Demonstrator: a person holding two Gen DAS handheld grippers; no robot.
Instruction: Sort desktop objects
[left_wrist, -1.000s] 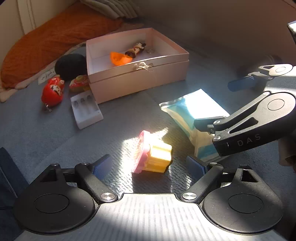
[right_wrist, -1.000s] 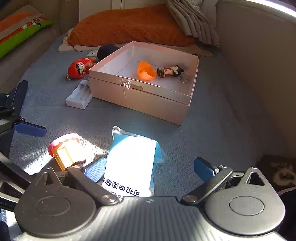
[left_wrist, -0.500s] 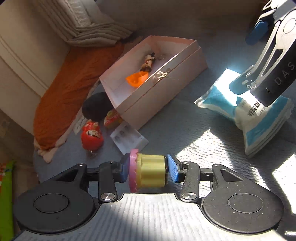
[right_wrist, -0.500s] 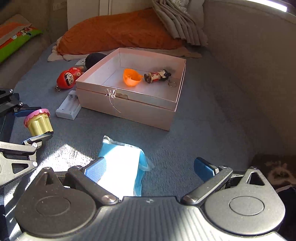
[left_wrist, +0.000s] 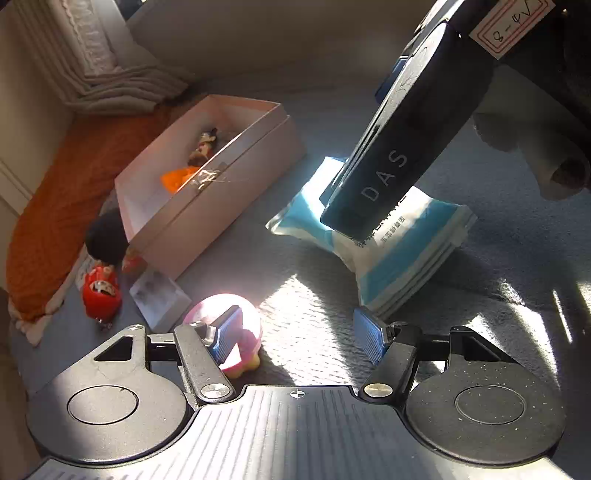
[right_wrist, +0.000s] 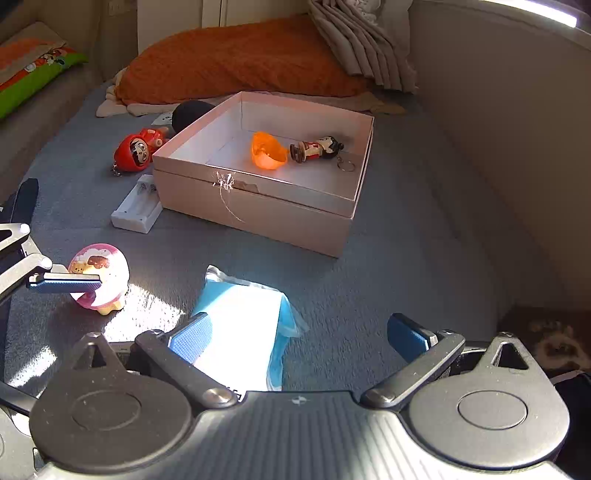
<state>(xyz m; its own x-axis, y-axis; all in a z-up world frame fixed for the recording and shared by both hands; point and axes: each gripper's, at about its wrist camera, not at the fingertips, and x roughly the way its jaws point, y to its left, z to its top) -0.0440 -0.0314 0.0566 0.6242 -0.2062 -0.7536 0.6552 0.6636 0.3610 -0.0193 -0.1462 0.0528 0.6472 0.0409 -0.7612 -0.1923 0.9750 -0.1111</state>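
Observation:
A pink-topped yellow cupcake toy (left_wrist: 242, 345) (right_wrist: 99, 277) stands on the grey carpet. My left gripper (left_wrist: 299, 336) is just above it. Its jaws are opening, and the toy sits at the left pad, free of the right one. My right gripper (right_wrist: 299, 339) is open and hovers over a blue-and-white pack (right_wrist: 243, 325) (left_wrist: 399, 251), with nothing gripped. The open pink box (right_wrist: 258, 210) (left_wrist: 221, 210) behind holds an orange shell (right_wrist: 267, 151) and a figurine keychain (right_wrist: 317, 147).
Left of the box lie a red round doll (right_wrist: 133, 153), a white battery case (right_wrist: 136, 206) and a black round object (right_wrist: 192, 112). An orange blanket (right_wrist: 236, 66) and folded grey cloth (right_wrist: 362, 40) lie at the back. A beige wall rises on the right.
Half a second ago the left gripper held the cupcake toy clamped in the air. Now the toy rests on the carpet and the jaws have parted. The right gripper has stayed put.

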